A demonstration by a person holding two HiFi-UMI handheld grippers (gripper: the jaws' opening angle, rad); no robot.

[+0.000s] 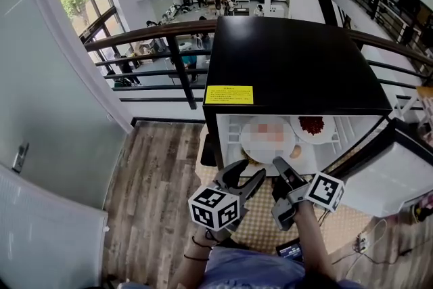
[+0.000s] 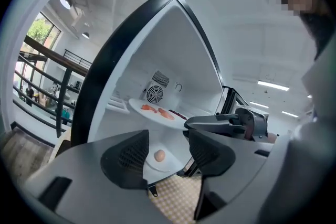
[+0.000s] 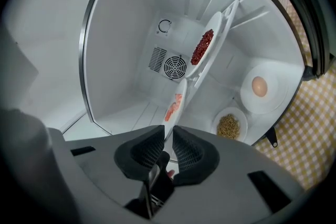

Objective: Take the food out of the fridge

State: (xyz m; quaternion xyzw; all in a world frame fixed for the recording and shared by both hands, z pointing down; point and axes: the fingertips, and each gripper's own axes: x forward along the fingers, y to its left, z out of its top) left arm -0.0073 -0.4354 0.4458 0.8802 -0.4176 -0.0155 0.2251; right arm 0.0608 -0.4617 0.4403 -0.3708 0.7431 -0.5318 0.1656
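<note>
Fridge (image 1: 291, 57): small, black outside and white inside. Its door (image 1: 399, 176) stands open to the right of both tongs.

Right tongs (image 3: 168, 147): the jaws are drawn together on the near rim of a white plate (image 3: 180, 87), and the rim runs between the two pads. Pink food pieces (image 3: 172, 107) lie on the plate just ahead of the jaws. The plate sits on the upper shelf.

Left tongs (image 2: 168, 152): the jaws are wide apart with nothing between the pads. They are level with the right tongs and just to their left, at the open front of the fridge and short of its contents.

Other food, all still inside the fridge:
- A second plate (image 3: 218, 23) with dark red food (image 3: 202, 47) is on the same shelf, beyond the clamped plate and touching or nearly touching it.
- An egg (image 3: 259, 86) on a white plate (image 3: 273, 103) is on the fridge floor, below and ahead of both tongs. It shows through the gap between the left jaws.
- A small dish (image 3: 237, 113) of brownish food (image 3: 228, 126) sits beside the egg plate, nearer the right tongs.

A fan grille (image 3: 174, 66) is on the back wall, straight ahead of the right jaws. A checked mat (image 1: 270, 230) lies on the floor beneath both tongs.
</note>
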